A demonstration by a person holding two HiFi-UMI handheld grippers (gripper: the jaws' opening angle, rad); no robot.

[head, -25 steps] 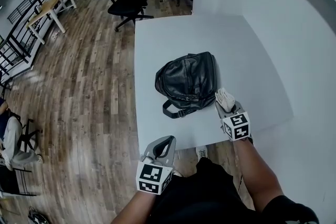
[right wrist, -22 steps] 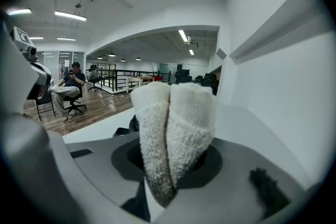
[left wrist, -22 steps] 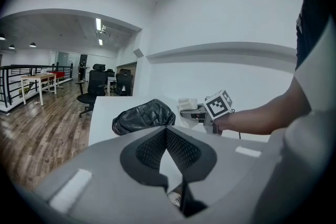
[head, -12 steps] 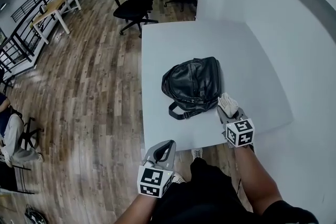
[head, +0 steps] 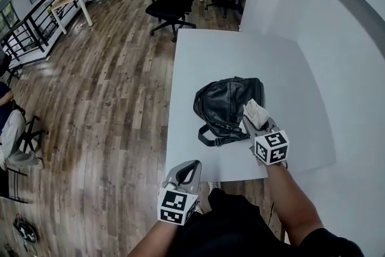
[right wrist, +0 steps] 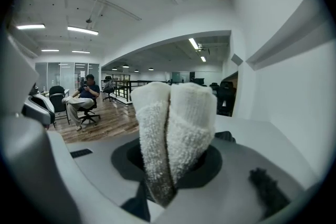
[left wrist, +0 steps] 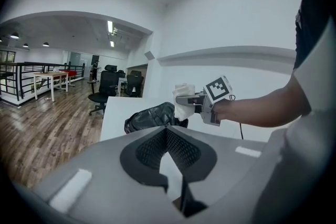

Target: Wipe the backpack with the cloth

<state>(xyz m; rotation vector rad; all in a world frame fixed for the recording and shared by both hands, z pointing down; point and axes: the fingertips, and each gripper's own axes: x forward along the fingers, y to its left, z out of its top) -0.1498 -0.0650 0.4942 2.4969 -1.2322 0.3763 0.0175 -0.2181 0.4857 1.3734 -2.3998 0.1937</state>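
The right claw (head: 252,123) is clamped tight on a folded white terry cloth (head: 255,111), which is bunched up out of the jaws in two fat rolls. The cloth is held at the right side of the black leather backpack (head: 225,102), seemingly touching it. The backpack is laid flat in the near half of the white tabletop (head: 198,57). The left claw (head: 187,170) is kept closed on nothing, off the near edge. Only black-and-white square markers are carried on the cubes.
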